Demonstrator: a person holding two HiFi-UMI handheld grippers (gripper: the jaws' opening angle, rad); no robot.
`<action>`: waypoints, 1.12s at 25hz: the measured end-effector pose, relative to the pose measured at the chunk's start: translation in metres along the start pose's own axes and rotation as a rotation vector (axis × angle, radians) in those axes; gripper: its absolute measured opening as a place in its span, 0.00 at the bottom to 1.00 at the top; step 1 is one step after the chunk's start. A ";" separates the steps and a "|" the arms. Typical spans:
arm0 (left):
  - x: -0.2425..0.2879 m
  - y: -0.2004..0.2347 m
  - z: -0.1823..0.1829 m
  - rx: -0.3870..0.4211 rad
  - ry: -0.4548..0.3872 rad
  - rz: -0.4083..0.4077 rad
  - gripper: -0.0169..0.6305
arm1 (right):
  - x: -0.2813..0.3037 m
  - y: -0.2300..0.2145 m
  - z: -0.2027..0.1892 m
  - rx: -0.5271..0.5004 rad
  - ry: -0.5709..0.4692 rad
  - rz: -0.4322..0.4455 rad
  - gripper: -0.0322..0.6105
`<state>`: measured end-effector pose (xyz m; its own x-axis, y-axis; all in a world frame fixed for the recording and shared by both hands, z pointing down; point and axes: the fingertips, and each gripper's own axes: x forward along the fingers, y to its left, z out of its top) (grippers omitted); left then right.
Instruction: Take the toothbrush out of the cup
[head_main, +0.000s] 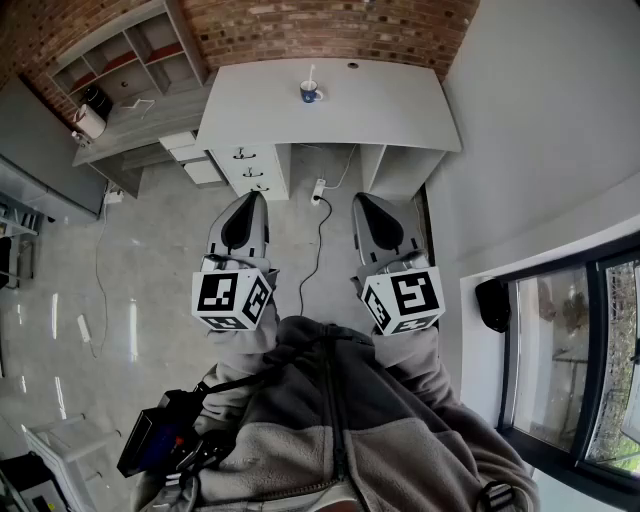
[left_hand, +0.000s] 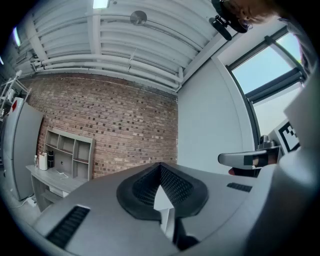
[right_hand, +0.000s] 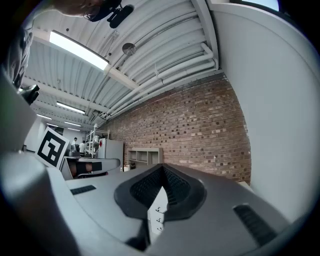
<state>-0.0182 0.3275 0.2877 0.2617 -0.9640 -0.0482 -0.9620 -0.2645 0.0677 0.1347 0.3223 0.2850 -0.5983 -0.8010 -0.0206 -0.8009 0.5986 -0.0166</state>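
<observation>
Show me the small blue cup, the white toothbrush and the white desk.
Small blue cup (head_main: 311, 96), head view: its outer wall.
White toothbrush (head_main: 311, 76), head view: the handle above the rim.
White desk (head_main: 400, 110), head view: bare top.

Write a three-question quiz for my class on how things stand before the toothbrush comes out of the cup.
1. True or false: the toothbrush stands in the cup on the white desk.
2. Pick one. The left gripper and the right gripper are: A) touching the cup; B) hovering just above the cup; C) well short of the desk, close to the person's body.
3. Fill in the blank: each gripper's jaws are ____, with nothing held between them.

Key: 1 true; 2 C; 3 shut.
</observation>
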 end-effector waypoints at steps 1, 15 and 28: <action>0.001 0.000 0.000 -0.001 -0.001 -0.001 0.03 | 0.001 0.000 0.000 -0.002 0.000 0.002 0.05; 0.011 -0.006 0.011 -0.029 -0.039 -0.024 0.03 | 0.009 -0.001 0.005 0.006 0.000 0.064 0.05; 0.048 -0.028 -0.007 -0.026 -0.027 -0.071 0.03 | 0.014 -0.034 -0.008 0.036 -0.035 0.085 0.05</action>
<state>0.0222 0.2884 0.2908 0.3268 -0.9417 -0.0803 -0.9386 -0.3333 0.0892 0.1538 0.2907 0.2929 -0.6624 -0.7469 -0.0581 -0.7453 0.6649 -0.0490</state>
